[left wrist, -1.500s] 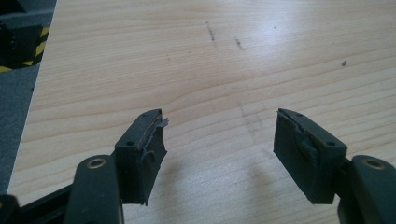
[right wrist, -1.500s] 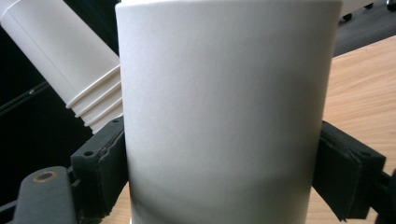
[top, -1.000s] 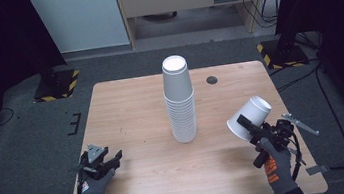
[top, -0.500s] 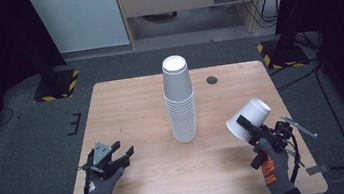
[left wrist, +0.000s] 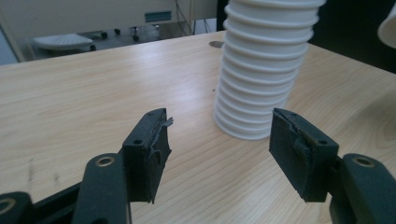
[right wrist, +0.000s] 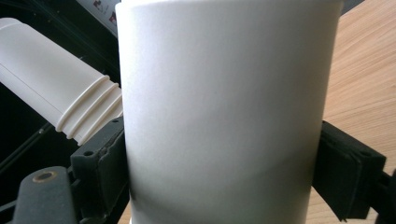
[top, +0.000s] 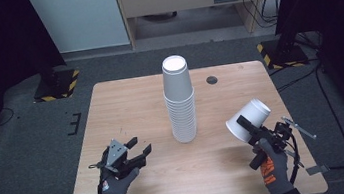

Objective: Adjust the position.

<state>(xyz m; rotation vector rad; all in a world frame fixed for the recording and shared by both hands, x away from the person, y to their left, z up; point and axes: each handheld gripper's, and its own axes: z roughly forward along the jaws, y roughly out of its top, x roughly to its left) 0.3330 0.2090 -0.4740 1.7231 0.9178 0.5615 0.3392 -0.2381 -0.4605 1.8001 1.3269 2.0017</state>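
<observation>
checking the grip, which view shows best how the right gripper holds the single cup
The right gripper view: the single cup sits clamped between both black jaws, one pressing each side. The high view shows the right gripper holding it tilted above the table. The left gripper view catches just its edge.

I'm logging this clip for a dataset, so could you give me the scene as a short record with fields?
surface: wooden table
stack: white cup stack, upside down, near table centre
left gripper: open, empty, jaws pointed toward the stack
right gripper: shut on single white cup, lifted and tilted, apart from the stack
other: small dark disc set in the tabletop behind the stack
</observation>
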